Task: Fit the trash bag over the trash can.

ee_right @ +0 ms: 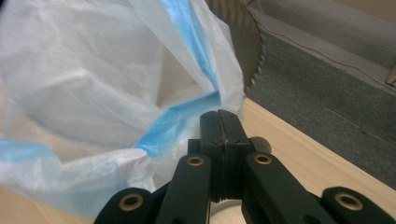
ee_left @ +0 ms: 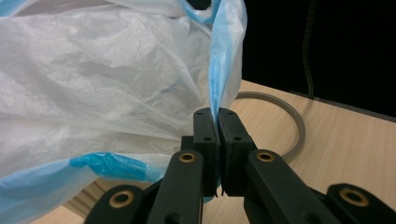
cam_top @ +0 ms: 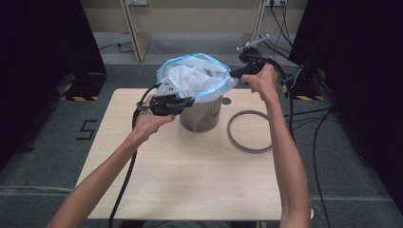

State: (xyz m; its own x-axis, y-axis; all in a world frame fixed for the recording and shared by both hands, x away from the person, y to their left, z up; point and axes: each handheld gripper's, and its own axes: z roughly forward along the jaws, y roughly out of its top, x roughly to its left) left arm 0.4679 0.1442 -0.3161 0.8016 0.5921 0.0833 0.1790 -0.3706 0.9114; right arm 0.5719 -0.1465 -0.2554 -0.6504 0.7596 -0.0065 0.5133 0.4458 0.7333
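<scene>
Bag (cam_top: 195, 78) draped in bin (cam_top: 202, 114) on desk (cam_top: 190, 180). Left gripper (cam_top: 187, 100) fingers clamp blue hem at near rim; right gripper (cam_top: 234, 74) fingers pinched on hem opposite. Mouth stretched between, ring (cam_top: 249, 131) beside.

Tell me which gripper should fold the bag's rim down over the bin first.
Probably left. The left gripper pinches the bag's blue rim low beside the bin; the right gripper holds its edge higher, out past the bin.

High view: fixed above the person's side, facing forward and down over the whole table (cam_top: 190, 175). Left and right gripper views: each rides its claw, close against the white bag (ee_left: 93, 70). All three views share that bag.
</scene>
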